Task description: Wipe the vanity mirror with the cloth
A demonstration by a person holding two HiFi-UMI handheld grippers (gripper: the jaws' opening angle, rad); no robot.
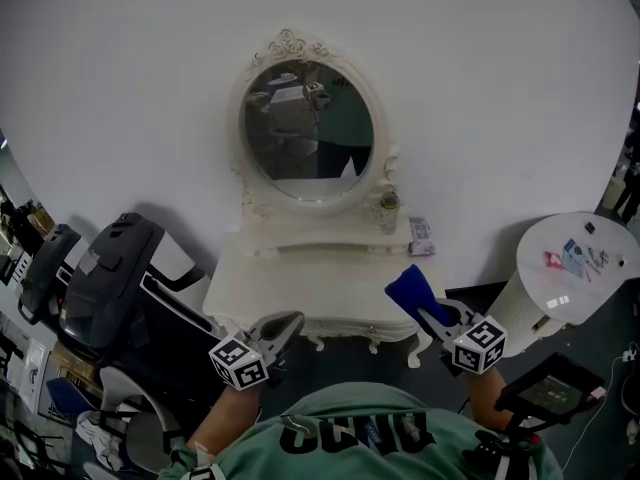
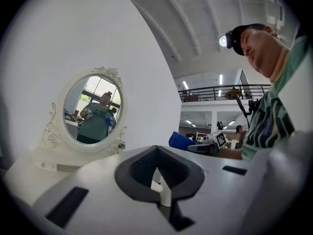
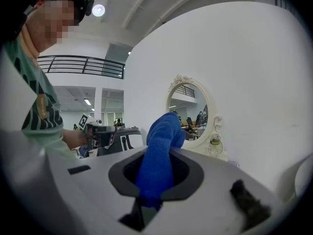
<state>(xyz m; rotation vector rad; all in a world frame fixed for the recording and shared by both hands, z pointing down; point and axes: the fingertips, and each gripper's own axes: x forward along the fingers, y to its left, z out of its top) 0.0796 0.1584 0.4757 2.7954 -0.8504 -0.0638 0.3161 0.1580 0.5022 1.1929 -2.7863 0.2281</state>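
right claw [image 1: 428, 311] clamps cloth [image 1: 408, 290], tilted toward mirror [image 1: 310, 133] | left claw [image 1: 284, 325] closed

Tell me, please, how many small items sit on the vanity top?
2: a small jar beside the mirror's right foot, and a printed packet at the vanity top's right rear corner; the near right edge is partly hidden.

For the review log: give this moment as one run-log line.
stage: pre-wipe | right gripper: shut on cloth | left gripper: shut, empty | cloth apart from mirror
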